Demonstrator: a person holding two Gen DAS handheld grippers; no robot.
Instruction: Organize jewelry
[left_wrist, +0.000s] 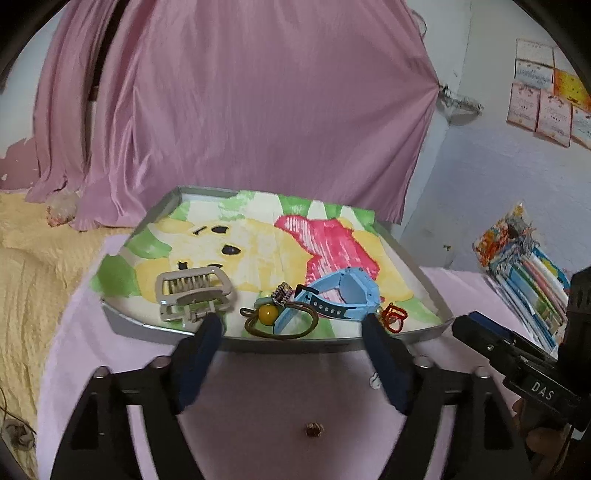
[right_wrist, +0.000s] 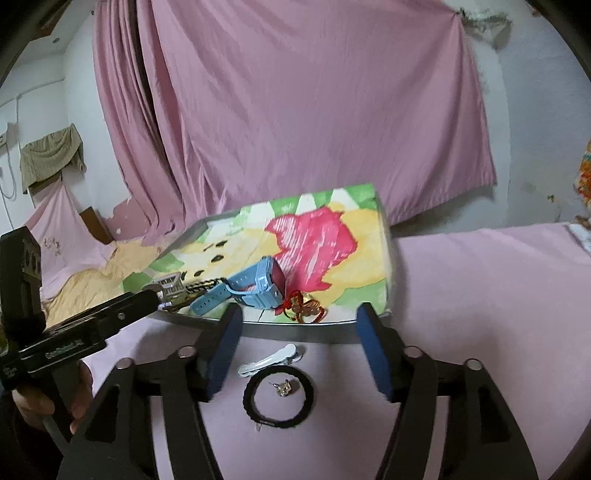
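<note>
A metal tray (left_wrist: 155, 326) lined with a cartoon-bear cloth holds a beige claw clip (left_wrist: 194, 293), a brown hair tie with a yellow bead (left_wrist: 269, 314), a blue watch (left_wrist: 341, 293) and a red charm (left_wrist: 394, 316). My left gripper (left_wrist: 293, 325) stands open at the tray's near rim, nothing between its fingers. My right gripper (right_wrist: 299, 317) is open too, by the tray's edge (right_wrist: 280, 330). On the pink cloth between its fingers lie a white hair clip (right_wrist: 271, 359), a black hair tie (right_wrist: 277, 396) and a small gold earring (right_wrist: 283, 387). The watch (right_wrist: 255, 282) and red charm (right_wrist: 304, 306) lie just ahead.
A small gold stud (left_wrist: 314, 429) and a white bit (left_wrist: 375, 380) lie on the pink table cloth under the left gripper. A stack of books (left_wrist: 528, 273) stands at the right. A pink curtain (left_wrist: 240, 110) hangs behind, with a yellow bedspread (left_wrist: 26, 280) at left.
</note>
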